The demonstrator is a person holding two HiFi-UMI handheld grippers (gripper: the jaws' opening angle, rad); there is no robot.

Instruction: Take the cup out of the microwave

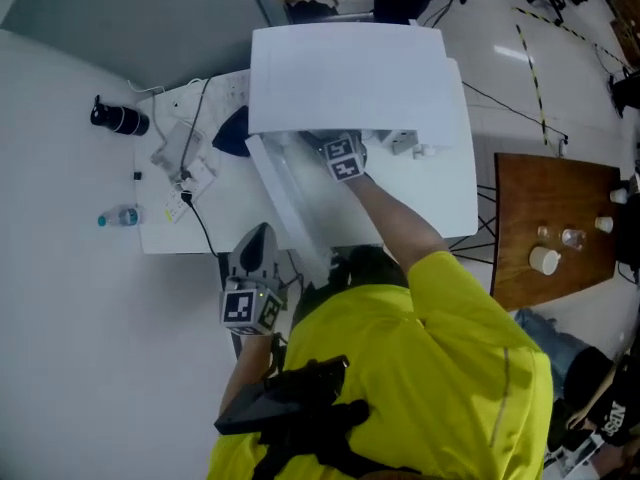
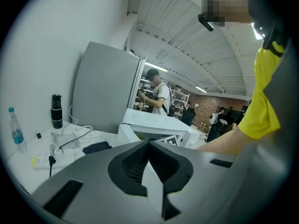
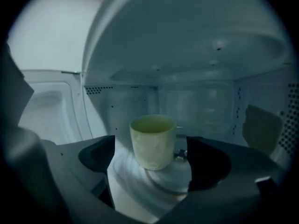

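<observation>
My left gripper [image 2: 149, 146] hangs near the table's [image 1: 165, 230] front edge, jaws pressed together on nothing. My right gripper [image 3: 154, 158] is inside the open microwave [image 1: 350, 78], jaws spread, with the pale cup [image 3: 152, 141] upright at mid-turntable [image 3: 135, 185] just ahead between them, untouched. I'm on the reach, I judge; next I'd ease forward, then close gently on its wall.

Black flask [image 1: 118, 119], water bottle [image 1: 120, 217]
</observation>
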